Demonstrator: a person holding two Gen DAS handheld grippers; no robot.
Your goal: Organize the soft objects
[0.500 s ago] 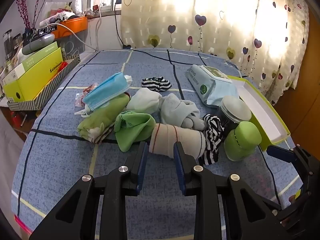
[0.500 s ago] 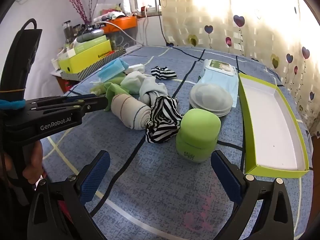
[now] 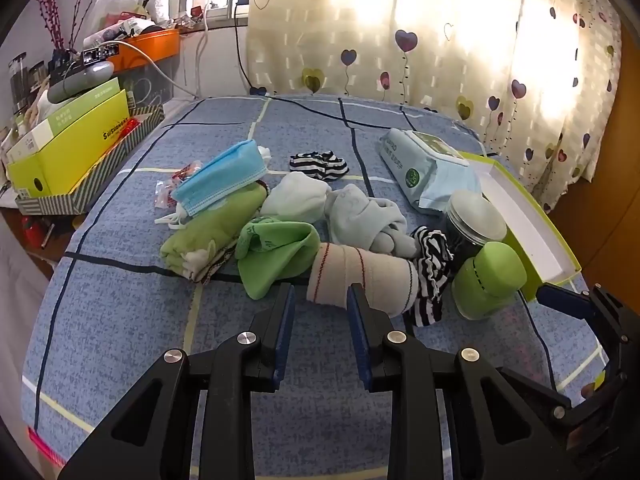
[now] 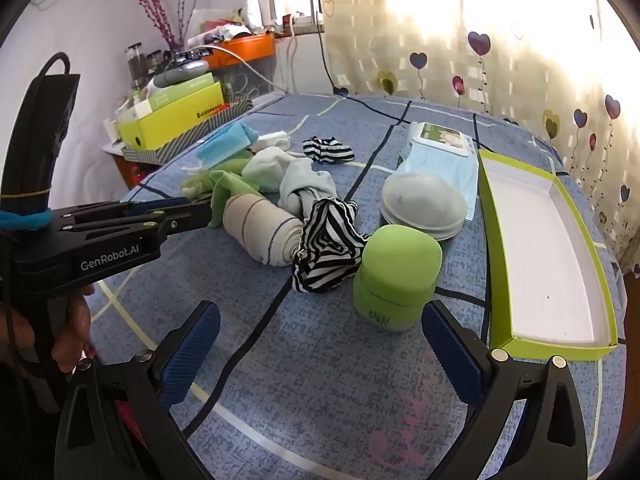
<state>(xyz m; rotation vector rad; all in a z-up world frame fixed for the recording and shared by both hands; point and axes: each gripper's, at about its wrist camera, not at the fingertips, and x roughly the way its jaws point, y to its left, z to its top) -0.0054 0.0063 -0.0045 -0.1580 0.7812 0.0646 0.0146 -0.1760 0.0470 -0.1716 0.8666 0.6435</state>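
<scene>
1. The left gripper (image 3: 320, 300) is seen low over the bed (image 3: 120, 320), its jaws partly spread, with the near end of the beige rolled sock (image 3: 360, 276) just past the tips; whether the sock is touched cannot be told from the left wrist view.
2. In the right wrist view the left gripper (image 4: 196, 208) is seen from the side at 9 o'clock, its tips reaching the beige rolled sock (image 4: 260, 228).
3. The right gripper (image 4: 320, 332) is held with its jaws spread wide and nothing between them; the green container (image 4: 396, 276) stands just beyond, toward 1 o'clock.
4. A black-and-white striped sock (image 4: 324, 248) is bunched between the beige roll and the green container, touching both.
5. A pale grey sock (image 3: 360, 216) lies at 12 o'clock from the beige roll, and a bright green sock (image 3: 276, 256) at 9 o'clock.
6. A rolled light green cloth (image 3: 208, 232) lies further at 9 o'clock, with a blue face mask (image 3: 220, 176) resting on it.
7. A second striped sock (image 3: 318, 164) lies apart at 12 o'clock.
8. A lidded jar (image 4: 424, 204) stands behind the green container, with a wipes pack (image 4: 440, 148) beyond it.
9. An open green-rimmed tray (image 4: 496, 240) lies at 3 o'clock on the bed.
</scene>
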